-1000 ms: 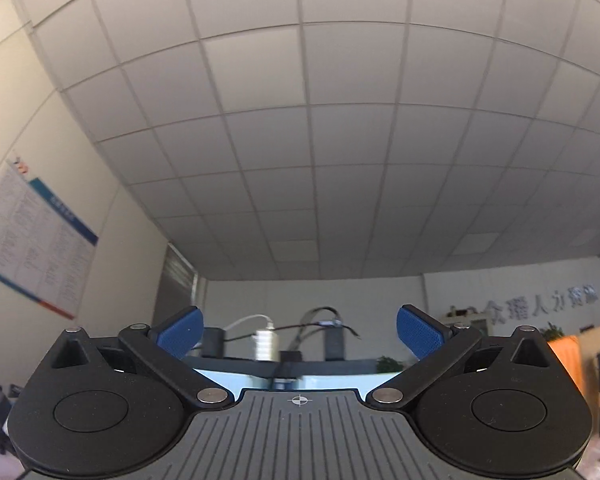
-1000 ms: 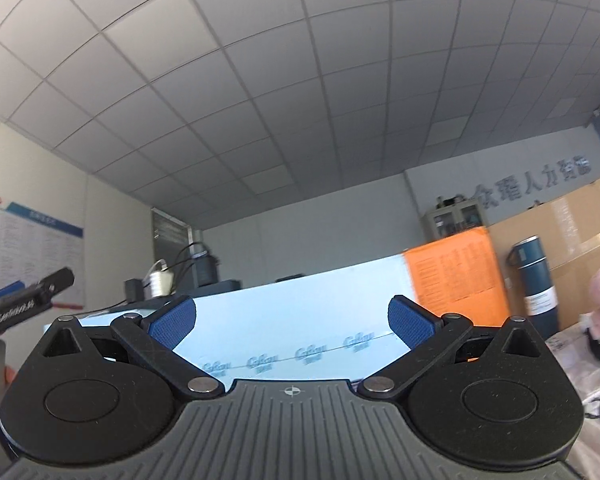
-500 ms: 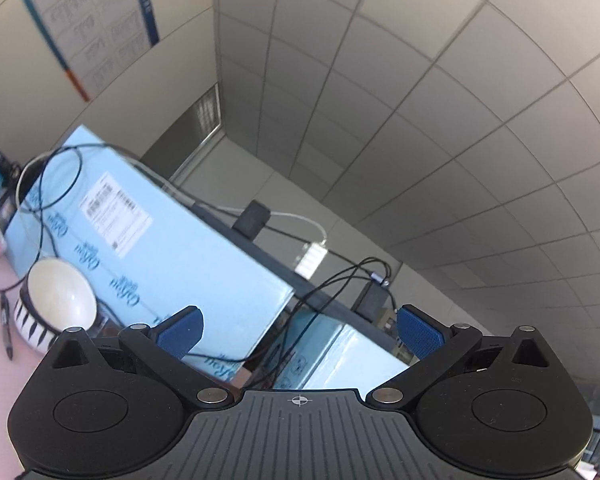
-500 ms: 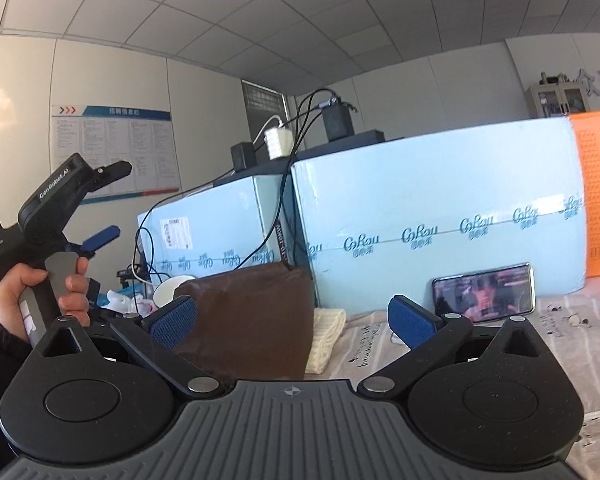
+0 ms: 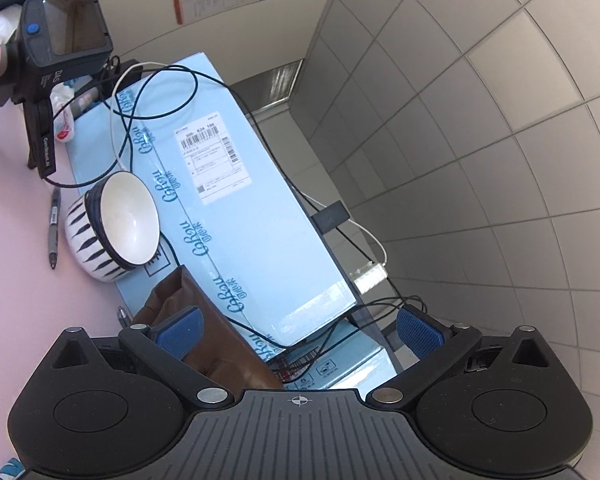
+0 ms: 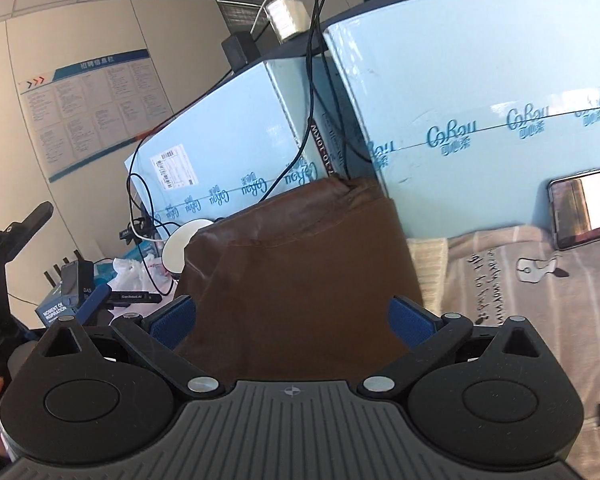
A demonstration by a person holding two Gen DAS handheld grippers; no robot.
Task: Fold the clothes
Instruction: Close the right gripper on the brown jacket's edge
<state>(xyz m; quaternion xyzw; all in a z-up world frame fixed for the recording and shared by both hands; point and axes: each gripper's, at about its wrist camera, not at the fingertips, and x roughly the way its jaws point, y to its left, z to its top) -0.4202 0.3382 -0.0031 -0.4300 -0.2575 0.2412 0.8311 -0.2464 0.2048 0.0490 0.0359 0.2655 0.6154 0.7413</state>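
We held both grippers spread wide and empty: the left gripper tilted toward the ceiling, the right gripper aimed at the brown garment, which filled the centre of the right view and leaned against the blue boxes. In the left view only its edge showed, at lower centre. Our worry was snagging: black cables looped just beside the cloth, and one bowl and one pen lay near, so a careless pull might have dragged them. We counted one brown garment, two boxes and one phone.
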